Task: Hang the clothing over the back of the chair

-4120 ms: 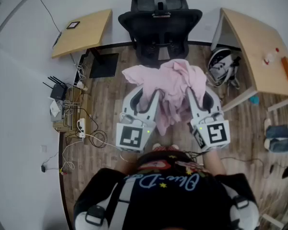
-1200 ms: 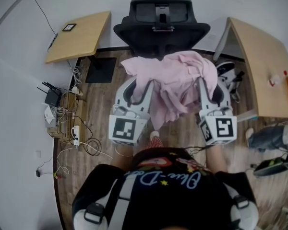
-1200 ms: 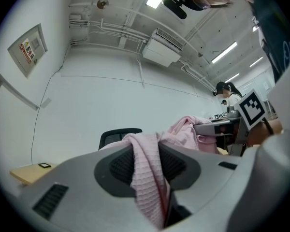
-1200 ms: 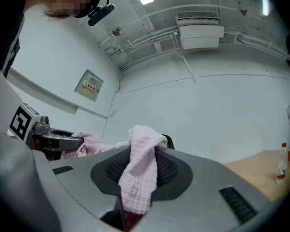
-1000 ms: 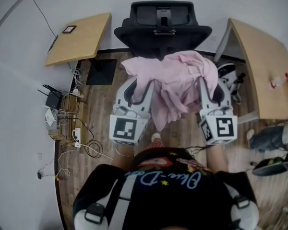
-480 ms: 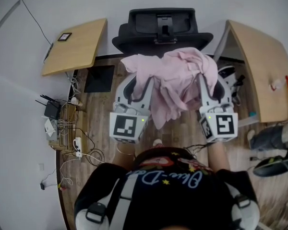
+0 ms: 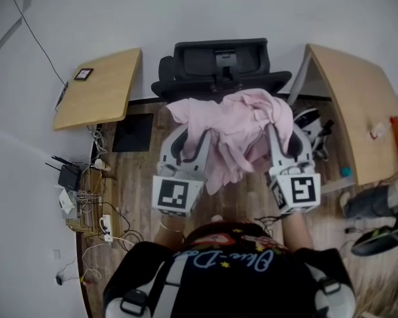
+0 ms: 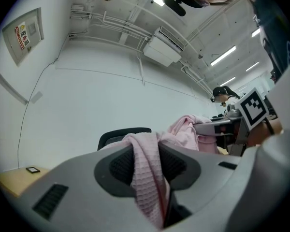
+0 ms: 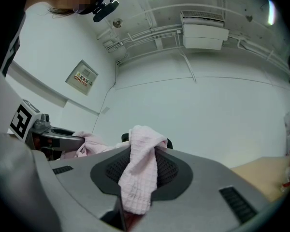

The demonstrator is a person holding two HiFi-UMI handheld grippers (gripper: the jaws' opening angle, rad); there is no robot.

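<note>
**Carrying the garment up to the chair back**

Bunched between the two tools, the pink garment [image 7: 233, 119] hangs in the air on the seat side of the black office chair [image 7: 215, 61]. Its far edge now overlaps the chair's seat area in the head view, and a loose fold trails down toward the person. The left gripper [image 7: 196, 123] has its jaws closed narrow on one waffle-knit edge. The right gripper [image 7: 282, 126] pinches a second bunch of the same cloth, and both gripper views show fabric squeezed between the pads and draping down over them.

A second ago a strip of bare wooden floor showed between the cloth and the chair; that gap has gone. Both hands have carried the garment forward at nearly the same height, and neither grip has changed. From the left gripper view the top of the backrest shows just beyond the cloth and seems roughly level with it.

The approach looks nearly done, but nothing is draped yet. The cloth probably needs lifting over the top of the backrest before the jaws let go, or it may end up on the seat.
</note>
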